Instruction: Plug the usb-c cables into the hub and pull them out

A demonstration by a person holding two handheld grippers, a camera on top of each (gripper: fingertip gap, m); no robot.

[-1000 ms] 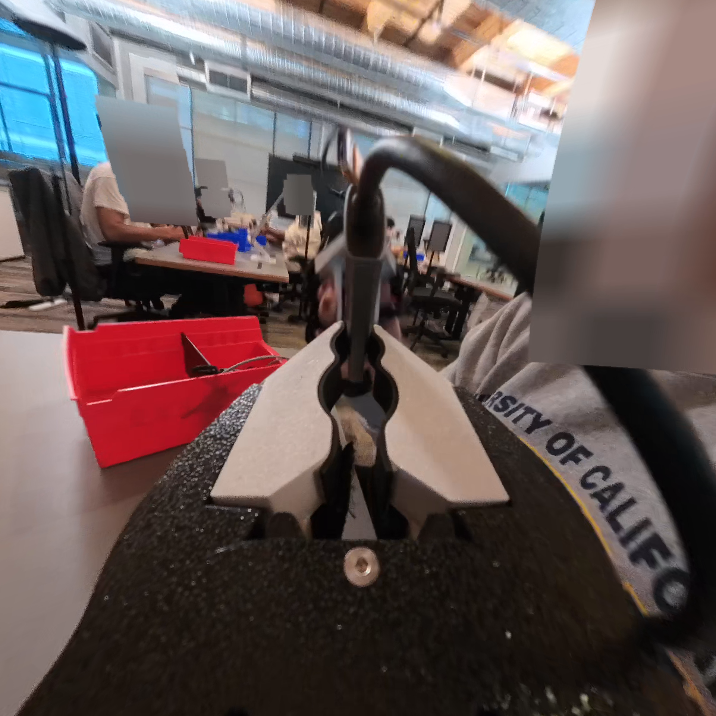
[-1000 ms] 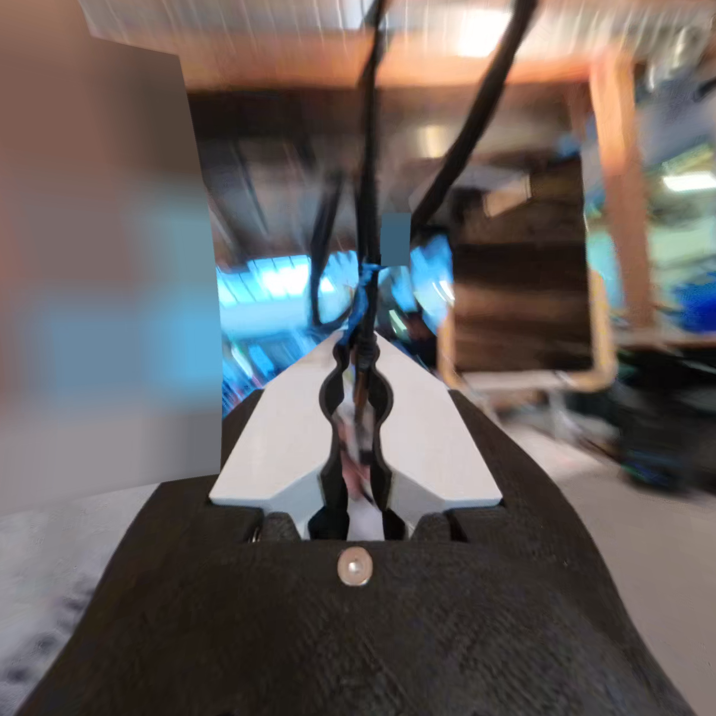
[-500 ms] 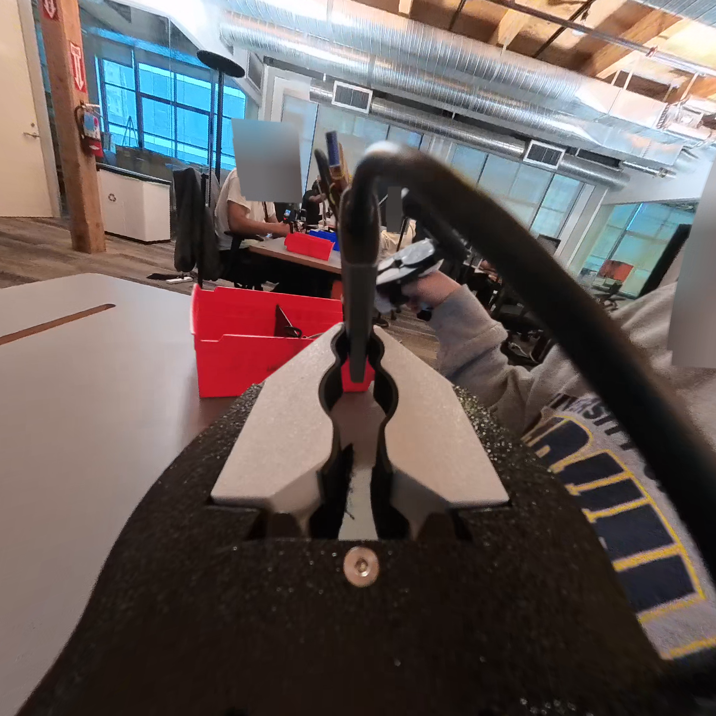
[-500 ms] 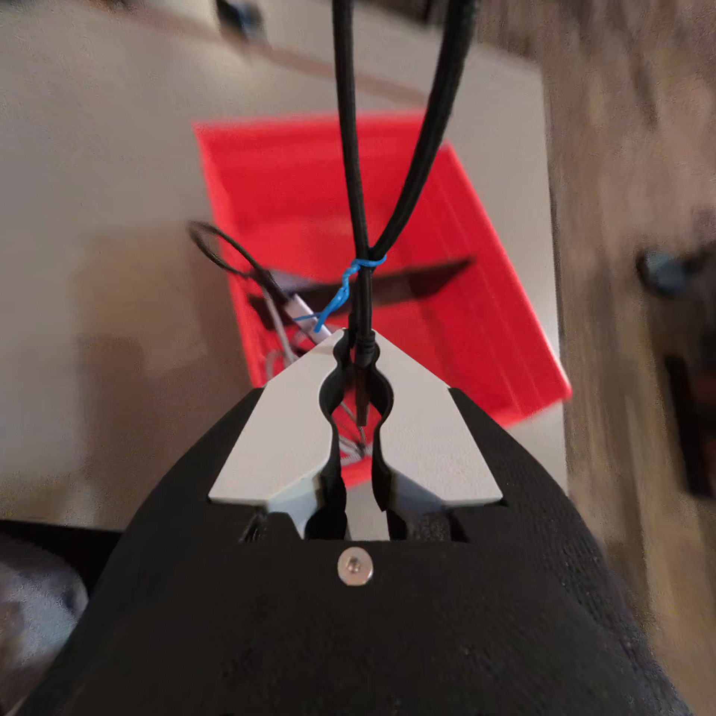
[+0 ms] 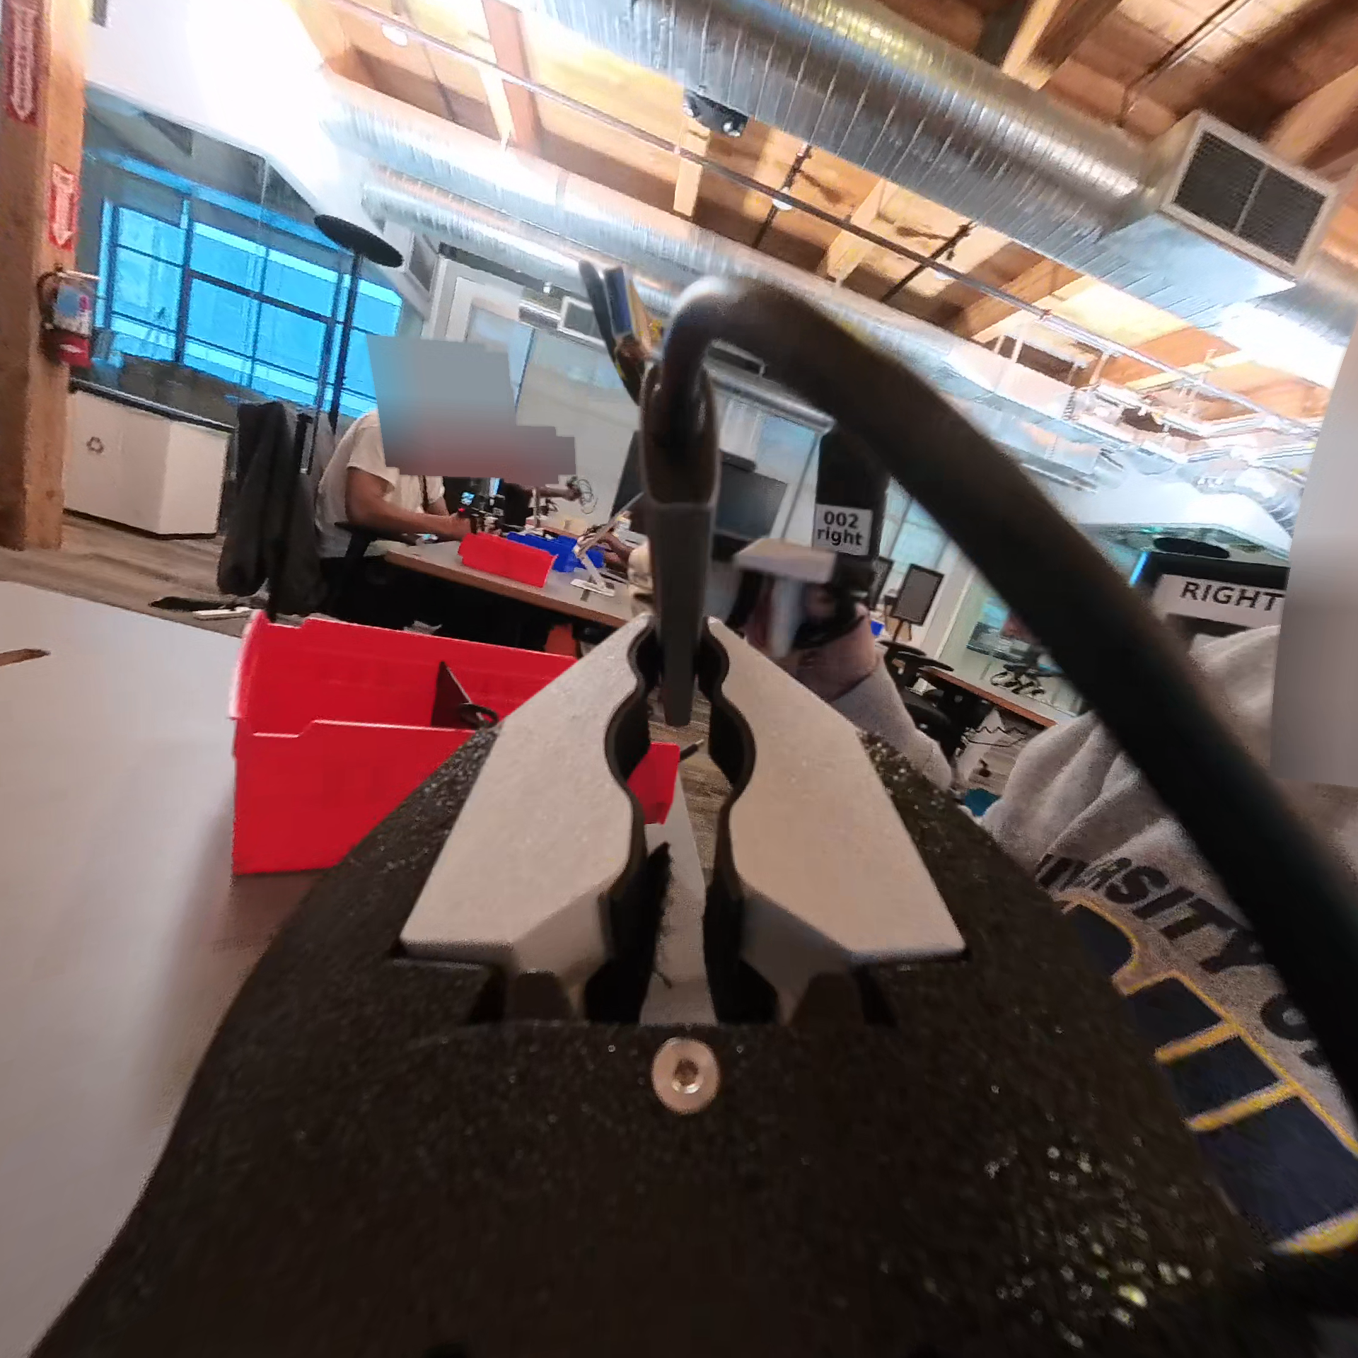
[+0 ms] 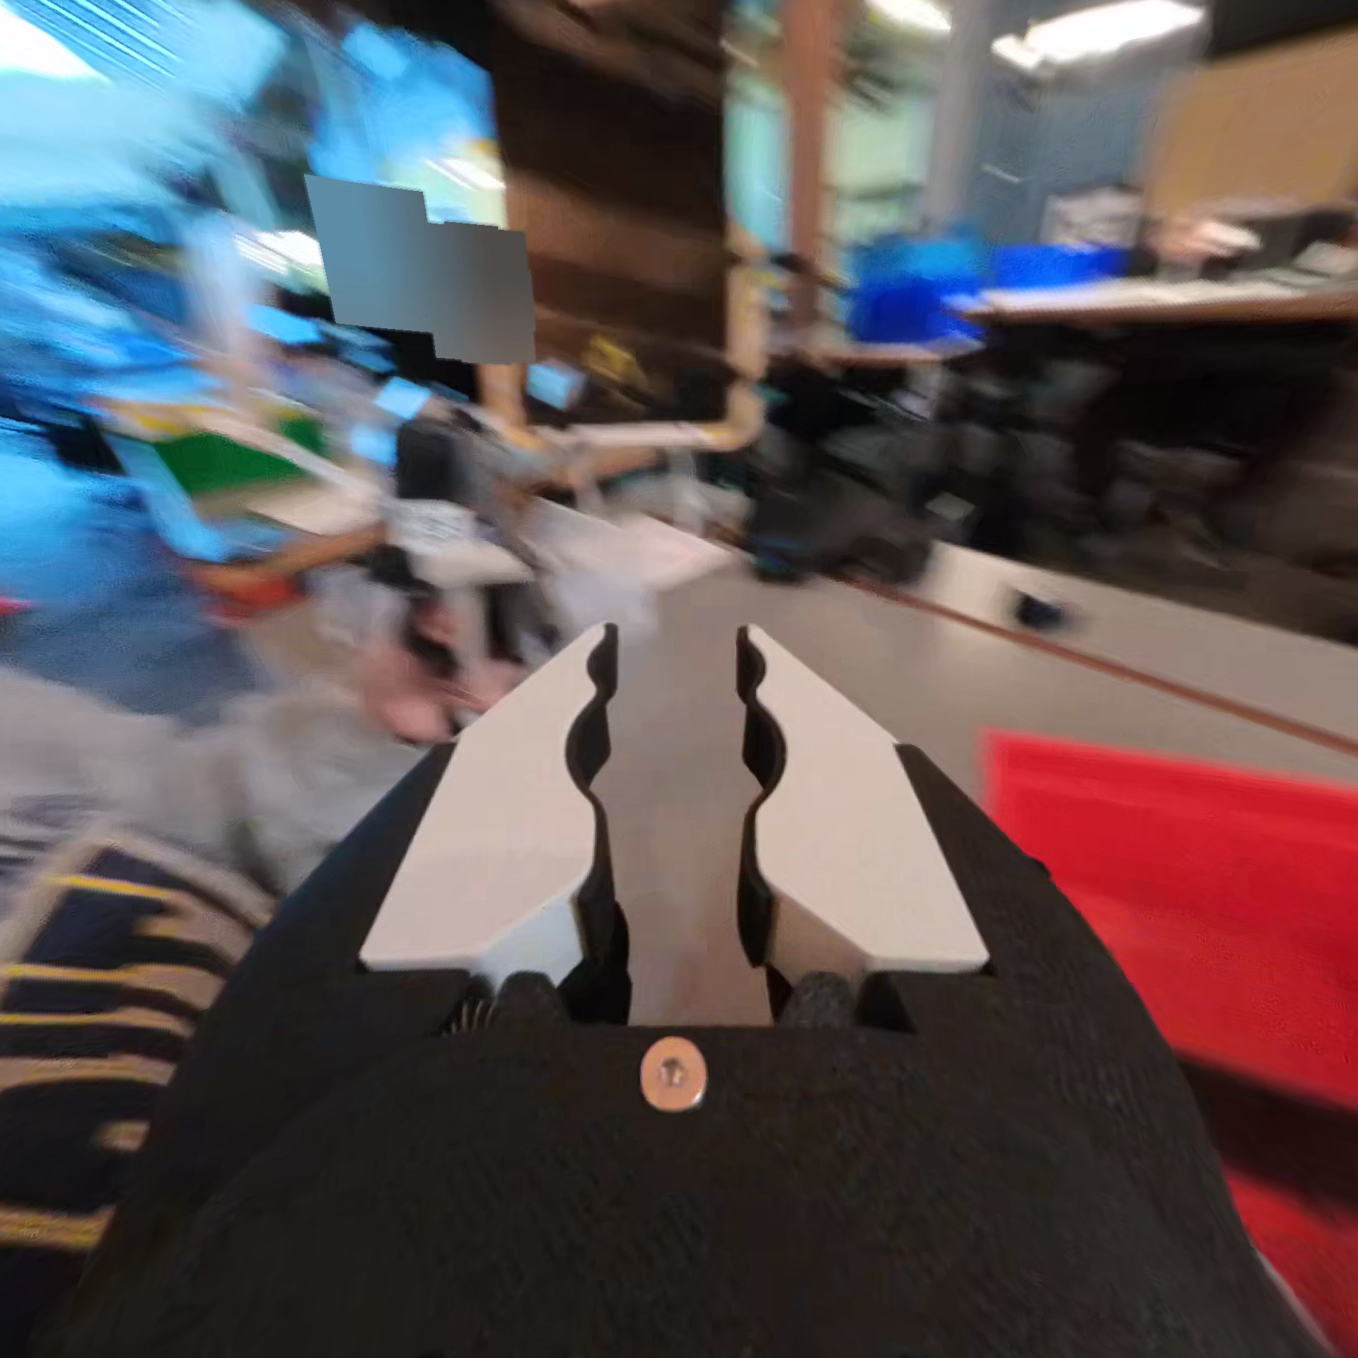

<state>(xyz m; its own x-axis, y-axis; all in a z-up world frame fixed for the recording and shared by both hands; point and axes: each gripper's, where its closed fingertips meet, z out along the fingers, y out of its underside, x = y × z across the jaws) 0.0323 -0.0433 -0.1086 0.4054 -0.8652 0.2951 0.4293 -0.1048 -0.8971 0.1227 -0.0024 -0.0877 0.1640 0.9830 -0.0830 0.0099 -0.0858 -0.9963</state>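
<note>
The left tongs [image 5: 680, 647] are nearly closed and pinch a slim grey plug-shaped piece [image 5: 677, 588] near their tips; it stands almost upright, its long axis running up out of the tongs and its lower end hanging free in the gap between the fingers. From its top a thick black cable [image 5: 992, 514] arches over and sweeps down to the right, past the grey printed sweatshirt [image 5: 1146, 867] of the person holding the rig. Whether that grey piece is the hub or a cable's plug I cannot tell. The right tongs [image 6: 676, 639] stand parted and hold nothing; that view is badly smeared by motion. A red plastic bin [image 5: 353, 742] sits on the pale table [image 5: 110, 845] ahead and to the left of the left tongs, with a thin black cable loop [image 5: 474, 711] showing inside it; the same bin [image 6: 1176, 882] lies low and to the right of the right tongs. I judge the free right tongs the nearer to reach into the bin for a loose cable, while the left ones keep their piece upright.
</note>
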